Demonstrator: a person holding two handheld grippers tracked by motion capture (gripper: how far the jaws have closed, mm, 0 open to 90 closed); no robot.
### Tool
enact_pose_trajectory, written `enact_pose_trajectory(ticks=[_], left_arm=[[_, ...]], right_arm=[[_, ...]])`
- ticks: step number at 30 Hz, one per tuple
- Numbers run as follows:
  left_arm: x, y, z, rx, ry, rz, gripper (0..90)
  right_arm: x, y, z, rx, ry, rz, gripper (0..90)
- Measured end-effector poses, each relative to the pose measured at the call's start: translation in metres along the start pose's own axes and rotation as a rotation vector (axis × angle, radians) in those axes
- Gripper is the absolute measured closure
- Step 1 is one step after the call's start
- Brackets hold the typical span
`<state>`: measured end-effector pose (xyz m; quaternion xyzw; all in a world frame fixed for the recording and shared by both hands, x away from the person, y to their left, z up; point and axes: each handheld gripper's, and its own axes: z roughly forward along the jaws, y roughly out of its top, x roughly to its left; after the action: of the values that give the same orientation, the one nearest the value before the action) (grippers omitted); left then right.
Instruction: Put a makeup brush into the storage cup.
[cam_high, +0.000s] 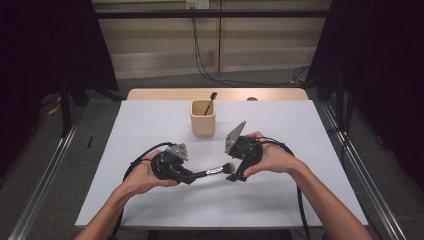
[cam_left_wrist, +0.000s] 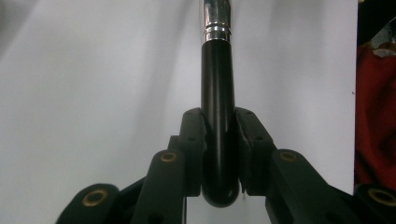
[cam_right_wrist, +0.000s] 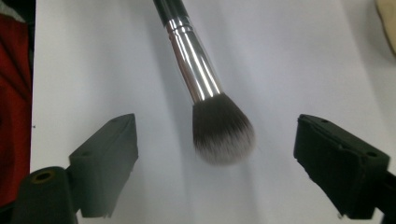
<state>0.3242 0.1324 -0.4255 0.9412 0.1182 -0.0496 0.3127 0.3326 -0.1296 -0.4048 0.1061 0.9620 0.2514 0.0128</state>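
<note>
My left gripper (cam_high: 192, 176) is clamped on the black handle of a makeup brush (cam_high: 214, 171); in the left gripper view the two pads press the rounded handle end (cam_left_wrist: 217, 154) from both sides, and the silver ferrule runs away from them toward the top. My right gripper (cam_high: 237, 175) stands wide open, its jaws well apart with nothing pressed between them. In the right gripper view the brush's soft grey-tipped head (cam_right_wrist: 223, 128) hangs in the gap between the two pads, touching neither.

From the high view I see the brush held roughly level just above the white table (cam_high: 150, 125), bristles pointing at the right gripper, both hands close together near the front edge. Farther back, near the table's middle, stands a beige square holder cup (cam_high: 203, 122) with a thin dark brush (cam_high: 210, 100) leaning out of it. Cables trail from both grippers toward me.
</note>
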Motion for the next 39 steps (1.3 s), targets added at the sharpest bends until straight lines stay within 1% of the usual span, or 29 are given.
enact_pose_trajectory(ticks=[1,3,5,8,11,16,17,18,19,20,21,22,24,25,26,28,29,30,32,34,36,38,39], left_arm=[[0.001,-0.001,-0.001,0.005,-0.008,0.0,74.6],[-0.001,-0.005,0.001,-0.006,-0.008,-0.012,74.7],[-0.002,-0.007,0.003,-0.013,-0.009,-0.014,74.7],[-0.003,-0.01,0.001,-0.02,0.0,-0.018,74.6],[-0.004,-0.015,-0.002,-0.029,0.003,-0.035,74.7],[-0.004,-0.025,-0.01,-0.066,0.024,-0.062,74.6],[-0.004,-0.027,-0.011,-0.078,0.023,-0.071,74.7],[-0.005,-0.029,-0.013,-0.079,0.028,-0.07,74.7],[-0.005,-0.031,-0.014,-0.083,0.033,-0.074,74.6],[-0.005,-0.034,-0.015,-0.092,0.031,-0.081,74.6],[-0.005,-0.036,-0.016,-0.096,0.038,-0.086,74.6],[-0.005,-0.038,-0.016,-0.111,0.04,-0.099,74.7],[-0.005,-0.042,-0.018,-0.131,0.036,-0.108,74.6],[-0.005,-0.043,-0.018,-0.136,0.041,-0.111,74.6],[-0.005,-0.044,-0.018,-0.141,0.049,-0.12,74.6],[-0.005,-0.047,-0.019,-0.152,0.047,-0.126,74.6],[-0.005,-0.049,-0.018,-0.162,0.052,-0.138,74.6],[-0.006,-0.051,-0.019,-0.157,0.059,-0.134,74.6],[-0.007,-0.054,-0.02,-0.169,0.065,-0.143,74.7],[-0.008,-0.057,-0.021,-0.183,0.066,-0.151,74.7],[-0.01,-0.06,-0.021,-0.205,0.068,-0.158,74.7],[-0.011,-0.061,-0.021,-0.226,0.082,-0.152,74.6],[-0.012,-0.061,-0.022,-0.226,0.088,-0.14,74.6]], right_arm=[[0.0,-0.002,-0.001,-0.013,-0.004,0.008,11.5],[-0.001,-0.006,-0.003,-0.027,-0.012,0.026,10.5],[0.0,-0.01,-0.004,-0.038,-0.01,0.043,10.0],[0.0,-0.016,-0.005,-0.041,-0.019,0.068,10.1],[0.001,-0.022,-0.006,-0.046,-0.026,0.098,8.6],[0.004,-0.032,-0.01,-0.083,-0.044,0.131,6.3],[0.006,-0.034,-0.01,-0.082,-0.048,0.137,4.0],[0.007,-0.037,-0.01,-0.082,-0.046,0.135,3.0],[0.008,-0.039,-0.011,-0.088,-0.037,0.138,3.7],[0.008,-0.042,-0.011,-0.091,-0.039,0.146,3.8],[0.009,-0.044,-0.012,-0.095,-0.053,0.156,4.2],[0.009,-0.046,-0.012,-0.099,-0.058,0.17,4.8],[0.009,-0.051,-0.012,-0.11,-0.058,0.182,3.2],[0.009,-0.052,-0.012,-0.114,-0.058,0.193,3.4],[0.009,-0.054,-0.011,-0.122,-0.059,0.197,3.8],[0.01,-0.058,-0.01,-0.132,-0.061,0.206,3.7],[0.01,-0.06,-0.01,-0.142,-0.068,0.209,3.9],[0.011,-0.062,-0.01,-0.152,-0.069,0.219,4.0],[0.013,-0.068,-0.011,-0.174,-0.073,0.226,4.1],[0.015,-0.073,-0.011,-0.181,-0.068,0.239,4.1],[0.016,-0.076,-0.01,-0.185,-0.089,0.251,4.8],[0.018,-0.079,-0.009,-0.203,-0.091,0.266,3.9],[0.018,-0.08,-0.009,-0.212,-0.101,0.279,3.4]])
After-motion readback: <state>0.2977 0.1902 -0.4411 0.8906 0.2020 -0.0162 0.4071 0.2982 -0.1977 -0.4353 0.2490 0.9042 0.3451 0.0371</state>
